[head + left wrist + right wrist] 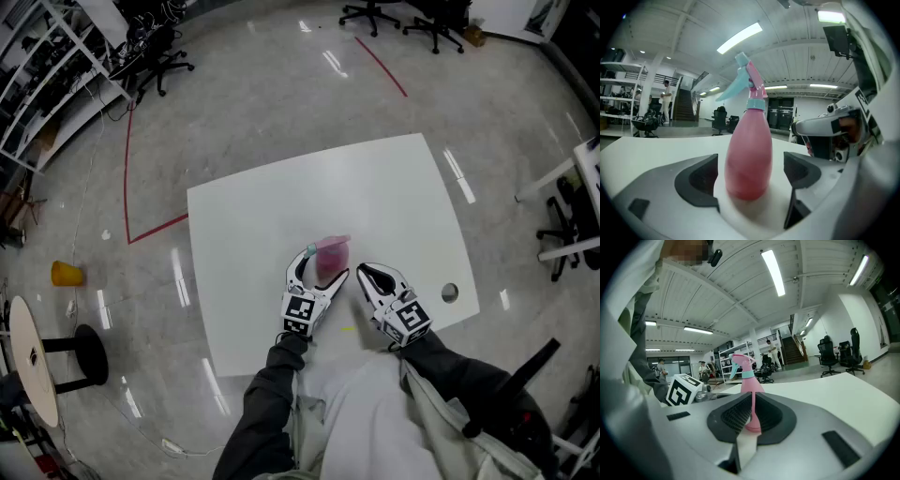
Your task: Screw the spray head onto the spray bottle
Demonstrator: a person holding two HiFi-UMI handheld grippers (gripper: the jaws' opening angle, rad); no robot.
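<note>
A pink spray bottle (332,253) stands upright on the white table (394,197), near its front edge. Its pink spray head with a teal trigger and collar (749,79) sits on the bottle's neck. My left gripper (320,274) is open around the bottle's lower body (747,154), with a gap showing on each side of the bottle. To the bottle's right, my right gripper (364,275) is shut with nothing in it. In the right gripper view the bottle (749,380) stands just beyond the closed jaws.
A round cable hole (449,292) is in the table's front right corner. On the floor are a yellow cup (66,274), a small round table (28,361) at the left, red tape lines (127,187) and office chairs (155,56) further back.
</note>
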